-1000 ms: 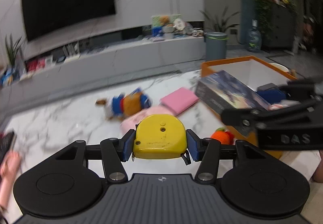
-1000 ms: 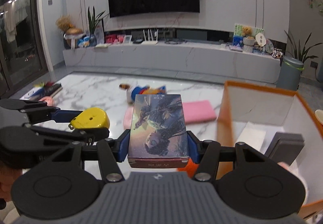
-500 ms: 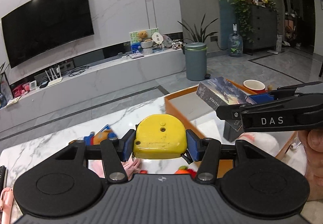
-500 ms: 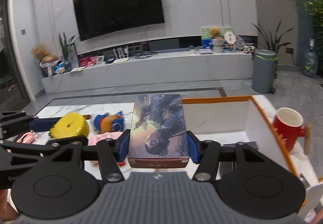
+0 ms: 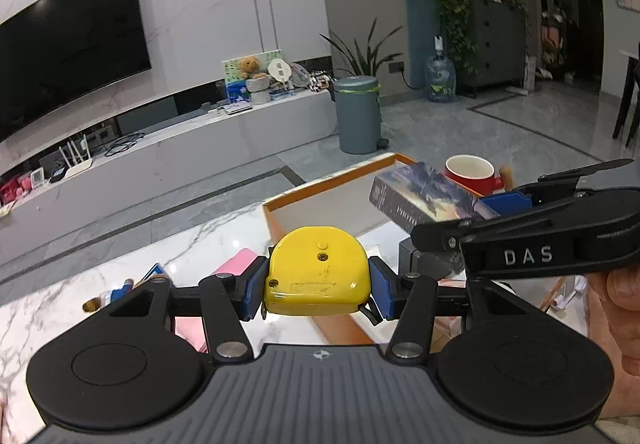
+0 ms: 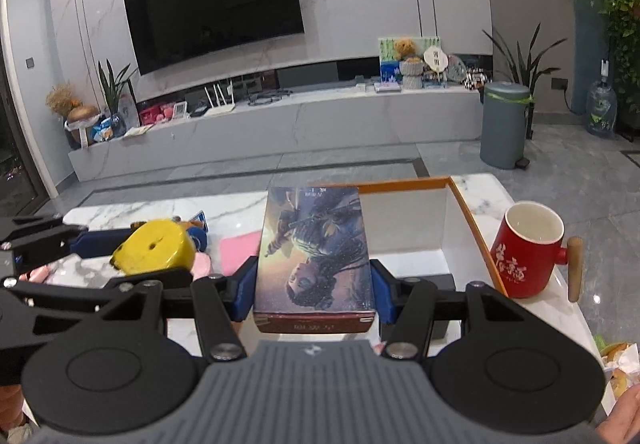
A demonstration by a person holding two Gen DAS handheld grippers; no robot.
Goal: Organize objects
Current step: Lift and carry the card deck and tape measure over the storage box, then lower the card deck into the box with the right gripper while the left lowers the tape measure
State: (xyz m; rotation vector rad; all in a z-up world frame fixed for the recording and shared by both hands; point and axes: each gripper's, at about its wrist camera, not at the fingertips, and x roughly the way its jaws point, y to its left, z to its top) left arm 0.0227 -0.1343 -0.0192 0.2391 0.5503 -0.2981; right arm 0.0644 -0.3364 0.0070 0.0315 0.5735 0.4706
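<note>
My left gripper (image 5: 318,290) is shut on a yellow tape measure (image 5: 318,276) and holds it above the near left corner of the orange-rimmed white box (image 5: 332,179). My right gripper (image 6: 314,294) is shut on a dark illustrated book (image 6: 314,252) and holds it flat over the same box (image 6: 404,185). In the left wrist view the book (image 5: 424,195) and the right gripper show at the right, over the box. In the right wrist view the tape measure (image 6: 154,246) shows at the left.
A red mug (image 6: 528,250) with a wooden handle stands on the marble table (image 6: 168,209) right of the box. A pink pad (image 6: 238,252), a plush toy (image 5: 120,294) and a dark grey object (image 6: 424,284) inside the box lie below the grippers.
Both grippers have moved right with their loads, from over the open table to over the box. The red mug has come into view.
</note>
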